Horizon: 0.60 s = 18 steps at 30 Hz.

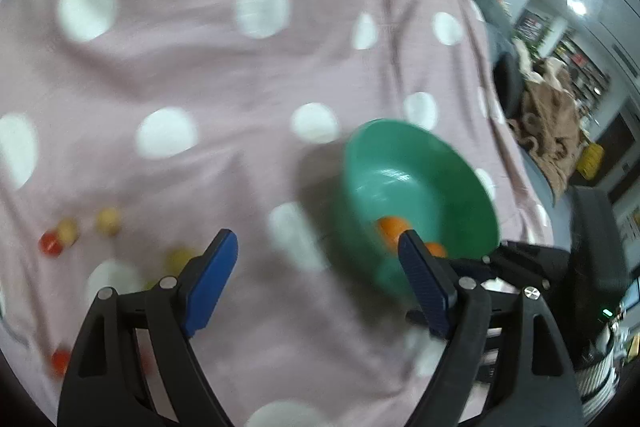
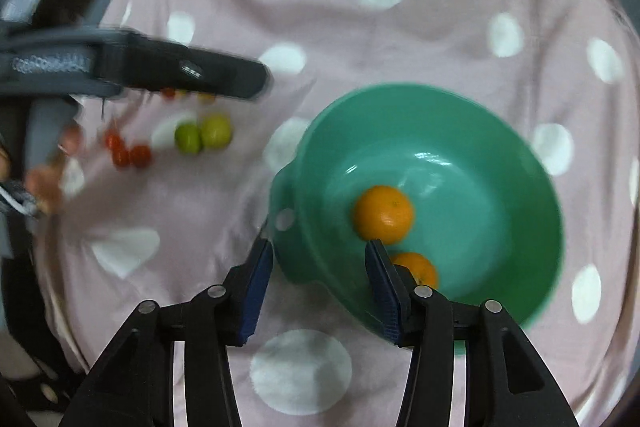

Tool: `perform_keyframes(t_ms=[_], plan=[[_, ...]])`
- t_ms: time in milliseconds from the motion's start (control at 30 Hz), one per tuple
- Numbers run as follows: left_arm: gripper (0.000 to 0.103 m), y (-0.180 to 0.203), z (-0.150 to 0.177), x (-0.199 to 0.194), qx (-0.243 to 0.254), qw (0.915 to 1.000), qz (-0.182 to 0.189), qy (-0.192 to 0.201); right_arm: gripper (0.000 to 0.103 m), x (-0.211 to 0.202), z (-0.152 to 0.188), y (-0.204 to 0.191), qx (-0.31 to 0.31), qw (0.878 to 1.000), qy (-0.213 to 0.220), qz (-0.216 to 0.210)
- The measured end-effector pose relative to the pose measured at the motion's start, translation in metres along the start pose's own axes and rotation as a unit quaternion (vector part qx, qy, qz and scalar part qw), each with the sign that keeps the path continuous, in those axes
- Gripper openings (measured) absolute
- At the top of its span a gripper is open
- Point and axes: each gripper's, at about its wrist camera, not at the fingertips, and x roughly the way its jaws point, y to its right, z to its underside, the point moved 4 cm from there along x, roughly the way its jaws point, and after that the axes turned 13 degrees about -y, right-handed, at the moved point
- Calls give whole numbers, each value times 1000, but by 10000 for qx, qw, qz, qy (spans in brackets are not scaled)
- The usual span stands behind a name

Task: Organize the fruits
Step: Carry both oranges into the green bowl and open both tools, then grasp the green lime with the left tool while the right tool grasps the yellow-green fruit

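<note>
Right tool (image 2: 316,267), part open, straddles the green bowl (image 2: 500,131) rim at six o'clock to steady it; left tool (image 1: 316,243) gapes empty.

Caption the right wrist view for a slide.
Two oranges lie in the green bowl; limes and tomatoes remain on the dotted cloth.

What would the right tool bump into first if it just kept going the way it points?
Most likely the near rim of the green bowl, which already sits between the right tool's two blue fingers. Depth is hard to judge, so it might slide past onto an orange inside.
</note>
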Motion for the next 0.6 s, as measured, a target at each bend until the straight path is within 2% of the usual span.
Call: perform_keyframes(t_ms=[100,167,200,333,400,533,600], plan=[[82,-28,18,-11,-236,9995,-232,-17,40,16,-3,-10,-451,9981,-320,276],[82,-52,32,-20,-488,9982,-352,-48,30,20,-4,-12,-470,9979,-439,-112],[82,-59,37,-24,-579,9976,-384,-54,29,19,-4,-16,-484,9970,-479,-381],[82,-90,59,-36,-896,9943,-566,-66,29,10,1,-28,-561,9939,-460,-826],[82,-98,66,-37,-969,9937,-549,-73,29,3,6,-33,-587,9892,-454,-1261],[82,-105,75,-36,-992,9929,-649,-99,29,-7,3,-37,-371,9937,-395,-985],[82,-106,79,-34,-927,9928,-754,-100,29,-24,1,-37,-130,9970,-78,-758]])
